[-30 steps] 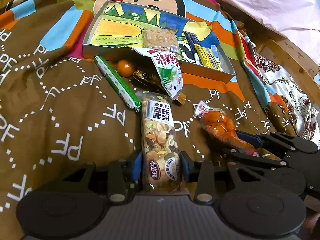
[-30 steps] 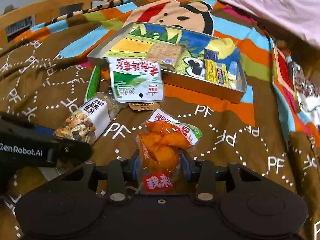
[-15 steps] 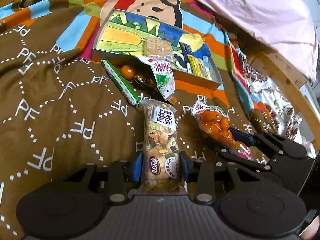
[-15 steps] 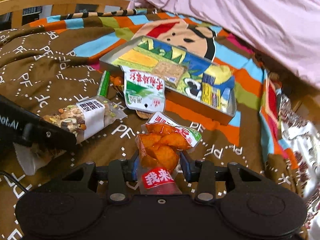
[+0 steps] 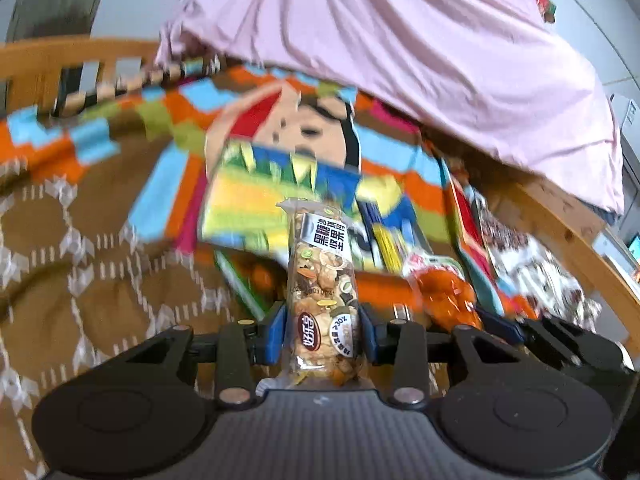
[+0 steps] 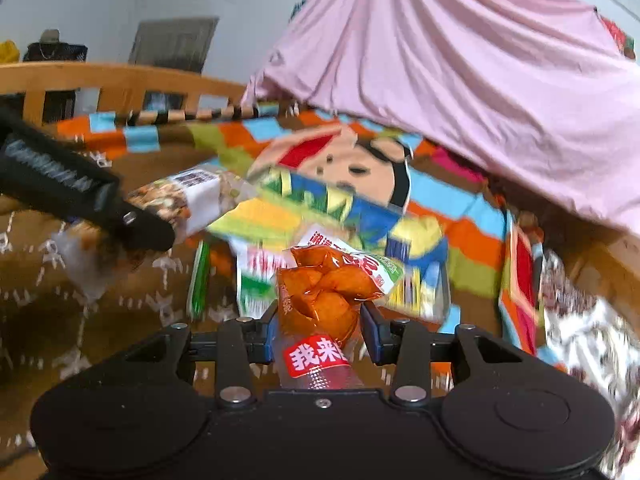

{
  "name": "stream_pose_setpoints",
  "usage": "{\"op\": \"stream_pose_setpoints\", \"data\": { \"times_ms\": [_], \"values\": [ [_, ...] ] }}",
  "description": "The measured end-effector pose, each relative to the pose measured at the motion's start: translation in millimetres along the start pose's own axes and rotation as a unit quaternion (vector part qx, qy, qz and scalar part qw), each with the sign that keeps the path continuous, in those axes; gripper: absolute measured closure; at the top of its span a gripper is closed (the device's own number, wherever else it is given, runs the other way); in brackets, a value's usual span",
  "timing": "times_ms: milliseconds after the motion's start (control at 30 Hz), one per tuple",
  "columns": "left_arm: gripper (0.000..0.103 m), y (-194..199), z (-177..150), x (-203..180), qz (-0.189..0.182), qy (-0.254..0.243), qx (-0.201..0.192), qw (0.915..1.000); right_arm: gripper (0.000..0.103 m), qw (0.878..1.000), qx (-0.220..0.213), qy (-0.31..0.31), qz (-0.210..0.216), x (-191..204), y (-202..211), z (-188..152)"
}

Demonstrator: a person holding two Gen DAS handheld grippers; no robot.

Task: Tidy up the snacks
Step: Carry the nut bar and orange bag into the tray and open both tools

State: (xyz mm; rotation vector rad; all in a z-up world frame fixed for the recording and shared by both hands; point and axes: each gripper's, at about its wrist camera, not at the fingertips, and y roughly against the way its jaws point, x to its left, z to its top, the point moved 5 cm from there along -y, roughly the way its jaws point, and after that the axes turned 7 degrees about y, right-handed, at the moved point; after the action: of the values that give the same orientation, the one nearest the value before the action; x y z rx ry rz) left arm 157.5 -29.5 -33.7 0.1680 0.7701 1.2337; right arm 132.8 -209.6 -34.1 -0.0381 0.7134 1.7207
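My left gripper (image 5: 322,330) is shut on a clear pack of mixed nuts (image 5: 322,280) and holds it up off the bedspread; the pack also shows in the right wrist view (image 6: 180,204). My right gripper (image 6: 320,328) is shut on an orange snack pack with a red label (image 6: 324,296), also raised; it shows in the left wrist view (image 5: 444,300). The shallow picture-printed tray (image 5: 248,204) lies ahead of both grippers, with yellow and blue sachets (image 5: 384,240) at its right end. It also shows in the right wrist view (image 6: 320,204).
A green stick pack (image 6: 200,276), a white-and-green pouch (image 6: 256,276) and an orange fruit (image 5: 262,276) lie on the brown blanket (image 5: 80,260) before the tray. A pink sheet (image 5: 400,48) hangs behind. A wooden bed rail (image 6: 100,80) runs along the back left.
Both grippers have lifted their packs off the blanket and tilted up, so the pink sheet and bed rail now fill the upper view. The views are motion-blurred.
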Motion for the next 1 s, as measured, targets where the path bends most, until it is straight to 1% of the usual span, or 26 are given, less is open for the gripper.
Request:
{"op": "stream_pose_setpoints", "data": {
  "times_ms": [100, 233, 367, 467, 633, 733, 1000],
  "values": [
    [0.061, -10.2, 29.0, -3.7, 0.009, -0.024, -0.033, 0.9991, 0.061, 0.999, -0.030, 0.007, -0.009, -5.1, -8.3, 19.6],
    [0.061, -34.3, 66.4, -5.3, 0.015, -0.053, -0.070, 0.9960, 0.060, 0.998, -0.060, -0.003, -0.023, -17.4, -30.8, 47.2],
    [0.061, -64.2, 95.8, 0.5, 0.018, -0.073, -0.100, 0.9921, 0.060, 0.996, -0.076, -0.010, -0.036, -30.5, -62.7, 70.7],
    [0.061, -86.2, 108.7, 8.2, 0.021, -0.082, -0.116, 0.9897, 0.060, 0.996, -0.079, -0.015, -0.044, -38.1, -91.7, 84.0],
    [0.061, -117.0, 118.0, 22.3, 0.026, -0.103, -0.136, 0.9850, 0.060, 0.996, -0.071, -0.015, -0.047, -40.5, -141.9, 97.0],
    [0.061, -135.3, 117.8, 31.0, 0.028, -0.110, -0.136, 0.9842, 0.060, 0.997, -0.059, -0.013, -0.046, -37.1, -167.8, 99.7],
    [0.061, -183.7, 108.1, 55.4, 0.035, -0.093, -0.085, 0.9915, 0.060, 0.999, -0.022, 0.003, -0.026, -17.6, -222.9, 98.2]
  ]
}}
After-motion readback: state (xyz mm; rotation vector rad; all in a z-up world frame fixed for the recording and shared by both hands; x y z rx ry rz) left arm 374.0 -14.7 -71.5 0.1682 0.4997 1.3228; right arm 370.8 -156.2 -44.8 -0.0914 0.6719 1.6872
